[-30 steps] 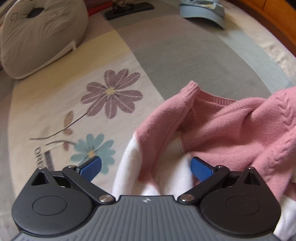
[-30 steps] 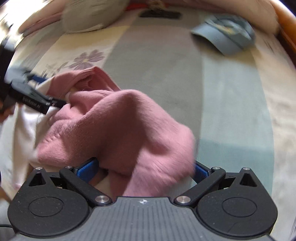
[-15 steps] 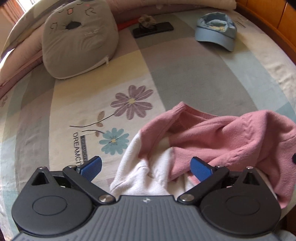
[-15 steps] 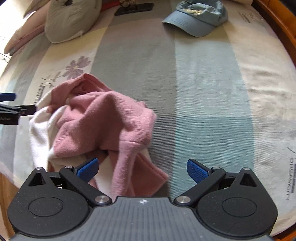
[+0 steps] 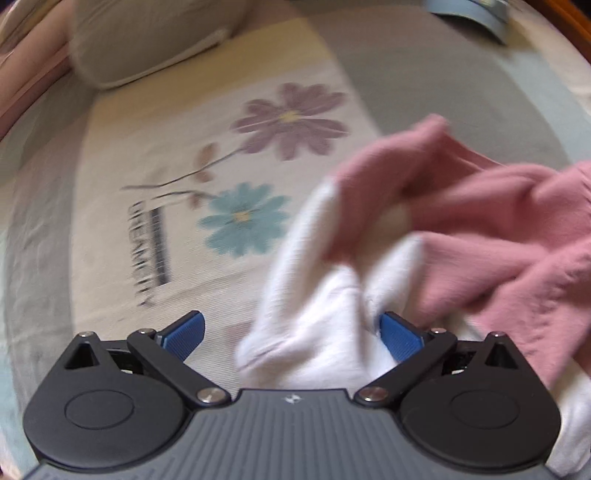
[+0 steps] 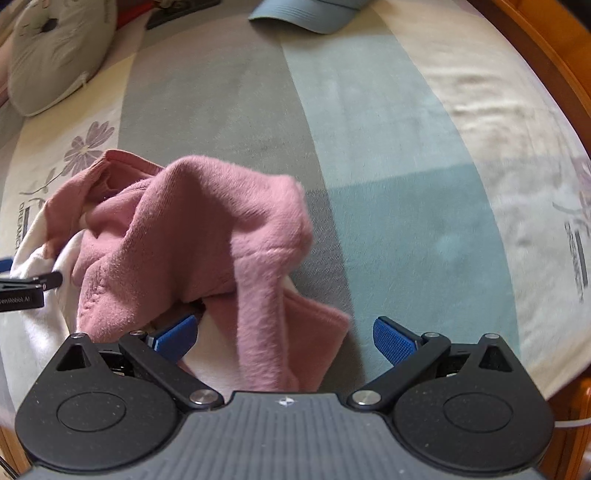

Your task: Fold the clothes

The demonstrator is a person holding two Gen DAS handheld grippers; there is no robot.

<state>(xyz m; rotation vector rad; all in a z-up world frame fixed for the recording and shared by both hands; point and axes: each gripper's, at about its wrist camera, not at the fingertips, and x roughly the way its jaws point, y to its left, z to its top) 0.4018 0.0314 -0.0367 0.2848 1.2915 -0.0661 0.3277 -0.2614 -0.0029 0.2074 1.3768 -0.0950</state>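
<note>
On striped bedspread (image 6: pixel 388 147), crumpled sweater (image 6: pixel 207 236) (pink-white), cap (image 6: pixel 310 14)

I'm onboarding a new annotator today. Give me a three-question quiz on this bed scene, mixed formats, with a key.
1. True or false: the right claw is clamped shut on the sweater.
2. Which part of the sweater lies between the left claw's fingers: A pink, B white?
3. Fill in: the item at the bed's far end is a blue ____.

Key: 1 false, both claws are open; 2 B; 3 cap.
</note>
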